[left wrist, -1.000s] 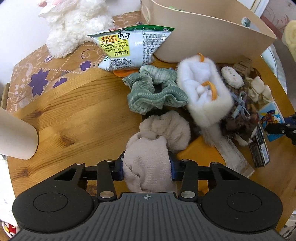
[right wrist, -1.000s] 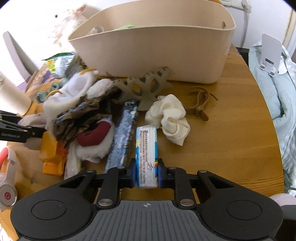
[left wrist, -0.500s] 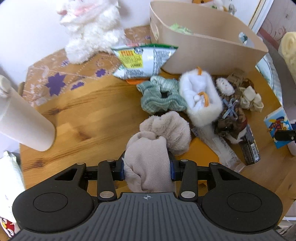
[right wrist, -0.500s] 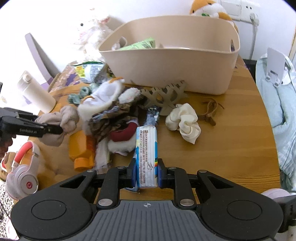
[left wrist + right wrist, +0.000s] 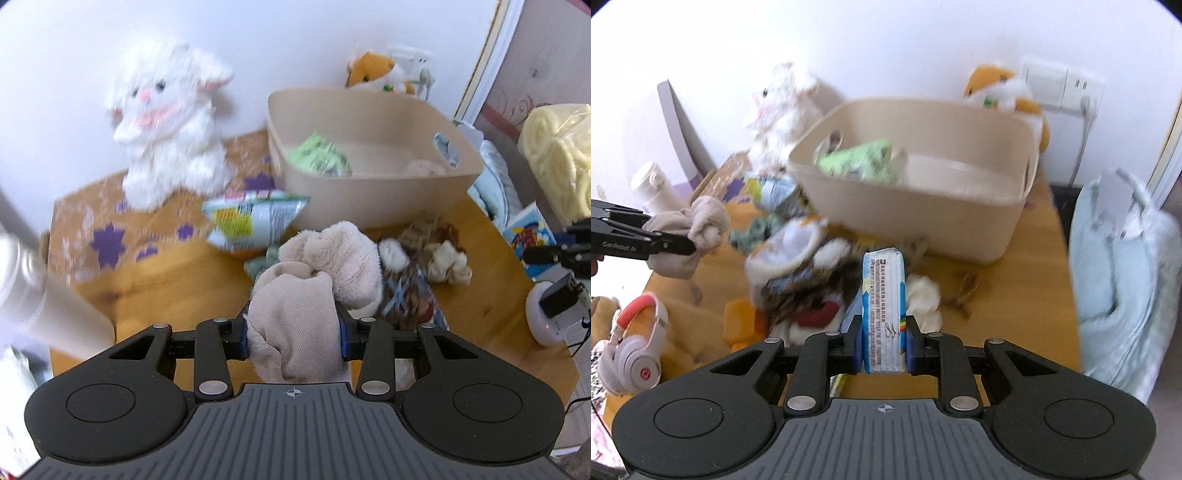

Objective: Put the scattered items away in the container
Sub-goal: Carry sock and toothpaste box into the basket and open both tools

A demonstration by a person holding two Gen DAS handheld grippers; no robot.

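Observation:
My left gripper (image 5: 293,334) is shut on a beige knotted cloth (image 5: 295,310) and holds it above the wooden table (image 5: 166,280). From the right wrist view the cloth (image 5: 698,229) hangs at the far left. My right gripper (image 5: 884,349) is shut on a blue and white tissue pack (image 5: 884,306), lifted over the table; it shows at the right in the left wrist view (image 5: 530,234). The beige bin (image 5: 369,162) stands ahead with a green packet (image 5: 860,162) inside. A heap of scattered soft items (image 5: 809,273) lies in front of the bin (image 5: 923,206).
A snack bag (image 5: 251,223) lies left of the bin. A white plush (image 5: 170,122) sits at the back left, an orange plush (image 5: 1001,92) behind the bin. A white bottle (image 5: 657,188), headphones (image 5: 635,350), a cream scrunchie (image 5: 925,299) and a pale blue blanket (image 5: 1126,280) surround the heap.
Both grippers have risen away from the table with their loads, so the bin's inside and the back wall have come into view. The cloth and tissue pack stay gripped.

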